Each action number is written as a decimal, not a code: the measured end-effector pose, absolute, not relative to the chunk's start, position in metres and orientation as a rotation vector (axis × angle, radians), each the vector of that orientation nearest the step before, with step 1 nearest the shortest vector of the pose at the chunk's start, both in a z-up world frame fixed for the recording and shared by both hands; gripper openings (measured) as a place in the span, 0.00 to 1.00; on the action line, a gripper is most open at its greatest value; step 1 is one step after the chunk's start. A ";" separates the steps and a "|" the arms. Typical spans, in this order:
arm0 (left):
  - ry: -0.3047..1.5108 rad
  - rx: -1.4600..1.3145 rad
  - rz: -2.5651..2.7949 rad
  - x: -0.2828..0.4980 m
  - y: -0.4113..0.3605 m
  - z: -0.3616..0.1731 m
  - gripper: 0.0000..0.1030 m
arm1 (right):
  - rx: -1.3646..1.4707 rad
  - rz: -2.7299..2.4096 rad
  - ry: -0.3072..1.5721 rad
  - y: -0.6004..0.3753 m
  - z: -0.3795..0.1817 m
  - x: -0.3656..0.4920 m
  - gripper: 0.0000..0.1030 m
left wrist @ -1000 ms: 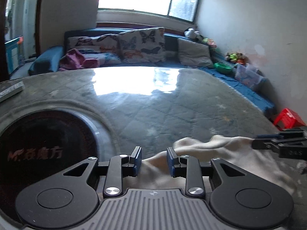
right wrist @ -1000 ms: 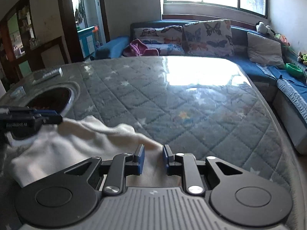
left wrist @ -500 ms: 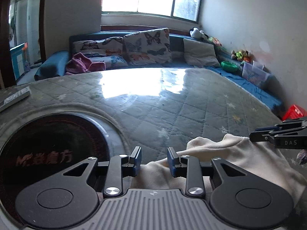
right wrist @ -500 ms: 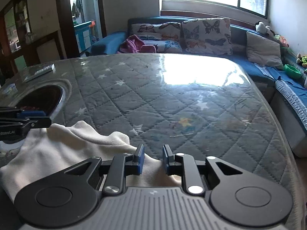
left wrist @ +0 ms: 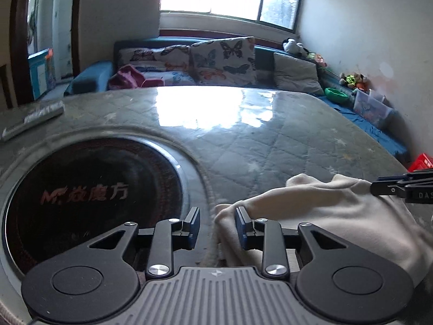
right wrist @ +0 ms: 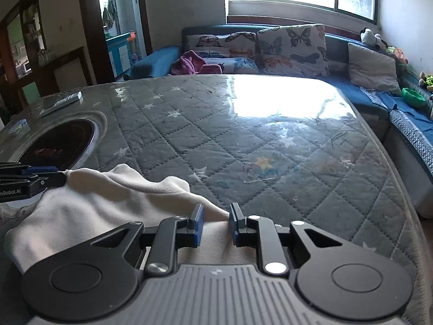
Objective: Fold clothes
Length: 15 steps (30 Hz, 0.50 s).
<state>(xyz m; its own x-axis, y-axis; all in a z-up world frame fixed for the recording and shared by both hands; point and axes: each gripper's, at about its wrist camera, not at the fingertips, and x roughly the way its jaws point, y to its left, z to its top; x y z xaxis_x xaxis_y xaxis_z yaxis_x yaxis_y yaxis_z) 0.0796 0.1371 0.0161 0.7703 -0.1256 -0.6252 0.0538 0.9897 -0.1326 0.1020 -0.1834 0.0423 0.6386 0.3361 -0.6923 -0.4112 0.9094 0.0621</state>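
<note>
A cream fleece garment (left wrist: 324, 216) hangs bunched between my two grippers, low over the near edge of the quilted table (right wrist: 243, 149). My left gripper (left wrist: 217, 226) is shut on the garment's left edge; the fabric sits against the right pad. In the right wrist view the left gripper (right wrist: 63, 174) pinches a corner and the cloth (right wrist: 94, 203) tents up to it. My right gripper (right wrist: 216, 224) is shut on the other end, with cloth between its blue pads. Its tip (left wrist: 374, 187) shows at the right edge of the left wrist view, touching the cloth.
A round black cooktop (left wrist: 89, 195) with red lettering is set into the table at the left, just ahead of the left gripper. A remote (left wrist: 32, 122) lies at the far left. A blue sofa with butterfly cushions (right wrist: 292, 48) runs behind; a red stool (left wrist: 422, 162) stands right.
My left gripper has moved left toward the black cooktop, drawing the garment's edge with it. The cloth now spreads wider between the two grippers. The right gripper has barely shifted.
</note>
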 end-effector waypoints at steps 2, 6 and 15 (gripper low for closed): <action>0.680 -0.111 -0.087 0.078 0.138 0.019 0.31 | -0.101 0.429 0.760 -0.183 0.046 0.101 0.18; 0.660 -0.130 -0.097 0.073 0.134 0.029 0.32 | -0.093 0.439 0.744 -0.185 0.053 0.093 0.19; 0.683 -0.092 -0.124 0.067 0.118 0.021 0.37 | -0.096 0.424 0.772 -0.192 0.045 0.085 0.20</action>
